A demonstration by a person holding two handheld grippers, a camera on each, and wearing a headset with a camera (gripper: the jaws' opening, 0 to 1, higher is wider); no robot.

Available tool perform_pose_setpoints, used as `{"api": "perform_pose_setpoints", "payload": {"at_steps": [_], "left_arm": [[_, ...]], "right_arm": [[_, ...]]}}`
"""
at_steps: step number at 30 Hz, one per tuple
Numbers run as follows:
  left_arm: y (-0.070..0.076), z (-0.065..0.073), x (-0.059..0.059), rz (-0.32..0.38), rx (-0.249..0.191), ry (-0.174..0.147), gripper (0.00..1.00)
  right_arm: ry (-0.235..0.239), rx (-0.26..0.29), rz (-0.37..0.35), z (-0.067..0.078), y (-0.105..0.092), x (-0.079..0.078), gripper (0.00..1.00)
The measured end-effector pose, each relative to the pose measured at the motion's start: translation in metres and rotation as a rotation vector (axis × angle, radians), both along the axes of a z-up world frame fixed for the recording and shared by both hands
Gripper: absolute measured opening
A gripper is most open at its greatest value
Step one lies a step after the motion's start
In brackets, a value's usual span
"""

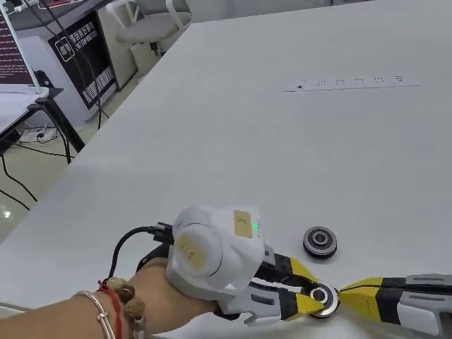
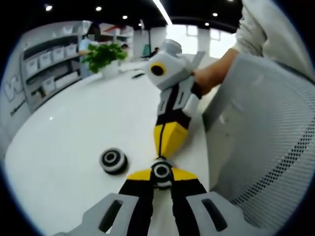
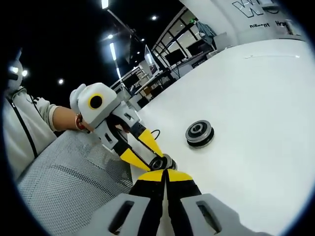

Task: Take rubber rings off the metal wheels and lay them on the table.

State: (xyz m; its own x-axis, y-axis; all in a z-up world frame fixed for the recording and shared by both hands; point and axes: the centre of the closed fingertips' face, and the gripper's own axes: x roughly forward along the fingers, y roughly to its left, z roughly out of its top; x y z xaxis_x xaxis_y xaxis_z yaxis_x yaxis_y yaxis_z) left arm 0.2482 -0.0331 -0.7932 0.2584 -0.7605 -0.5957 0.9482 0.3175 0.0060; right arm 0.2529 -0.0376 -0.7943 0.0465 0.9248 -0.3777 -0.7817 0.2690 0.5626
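the left tongs [image 1: 316, 296] come in from the lower left of the head view, held by a hand [image 1: 159, 300] with bracelets [image 1: 113, 311] at the wrist. these tongs are closed on a small metal wheel [image 1: 323, 299], which sits between their yellow tips near the front edge of the white bench [image 1: 247, 141]. in the left gripper view the wheel [image 2: 161, 171] is gripped from both sides, its round face turned toward the camera. the right tongs [image 1: 344, 289] reach in from the opposite side, tip to tip with the left pair. in the right gripper view these tongs [image 3: 166, 171] are narrow, with the jaws pressed together and the tips touching the rim of the held wheel [image 3: 162, 162]. whether they pinch the rubber there i cannot tell. a second wheel [image 1: 320, 241] lies flat on the bench just beyond the tongs, apart from both, with a black rubber ring [image 3: 201, 142] around it. a grey mesh chair [image 2: 266, 128] stands close beside the bench edge.
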Motion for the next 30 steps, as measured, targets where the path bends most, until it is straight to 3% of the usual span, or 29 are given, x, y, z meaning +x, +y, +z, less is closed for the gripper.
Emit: {"api": "perform_pose_setpoints", "payload": {"at_steps": [24, 28, 29, 30], "left_arm": [[0.000, -0.001, 0.000, -0.009, 0.012, -0.010, 0.13], [0.001, -0.001, 0.000, -0.009, 0.013, -0.012, 0.13], [0.001, -0.001, 0.000, -0.009, 0.014, -0.012, 0.13], [0.001, -0.001, 0.000, -0.008, 0.014, -0.012, 0.13]], "right_arm": [[-0.025, 0.033, 0.026, 0.008, 0.007, -0.005, 0.00], [-0.010, 0.090, 0.056, 0.020, 0.018, -0.011, 0.00], [-0.035, 0.104, 0.074, 0.025, 0.021, -0.012, 0.00], [-0.066, 0.058, 0.086, 0.021, 0.020, -0.010, 0.00]]}}
